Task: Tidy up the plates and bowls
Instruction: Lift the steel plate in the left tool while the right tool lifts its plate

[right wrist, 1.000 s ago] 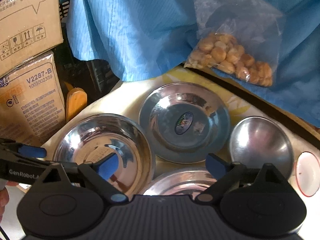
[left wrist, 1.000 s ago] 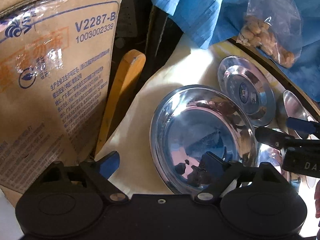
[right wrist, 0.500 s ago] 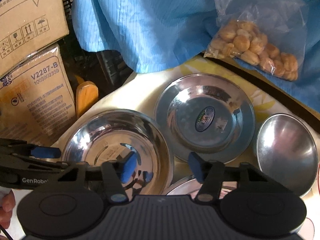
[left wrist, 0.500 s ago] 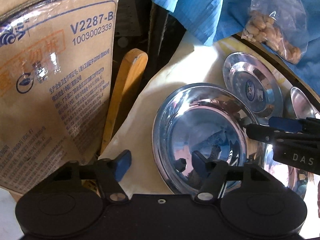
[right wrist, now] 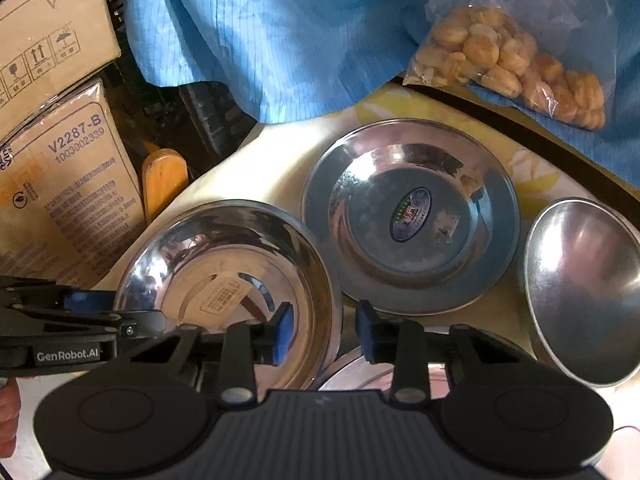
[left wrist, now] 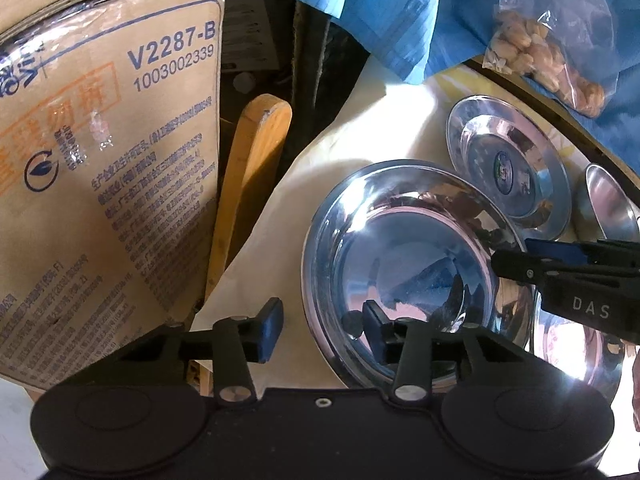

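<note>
Down at the near edge of the table, both my grippers are closing on one shiny bowl.

My left gripper has the bowl's left rim between its fingers, one blue pad outside and one inside, and the pads do not press it yet. My right gripper closes over the bowl's right rim the same way, not squeezing yet. Just behind the bowl sits a steel plate with a sticker, and a smaller bowl sits to its right. Farther back lie a blue cloth, a bag of snacks and a cardboard box.
</note>
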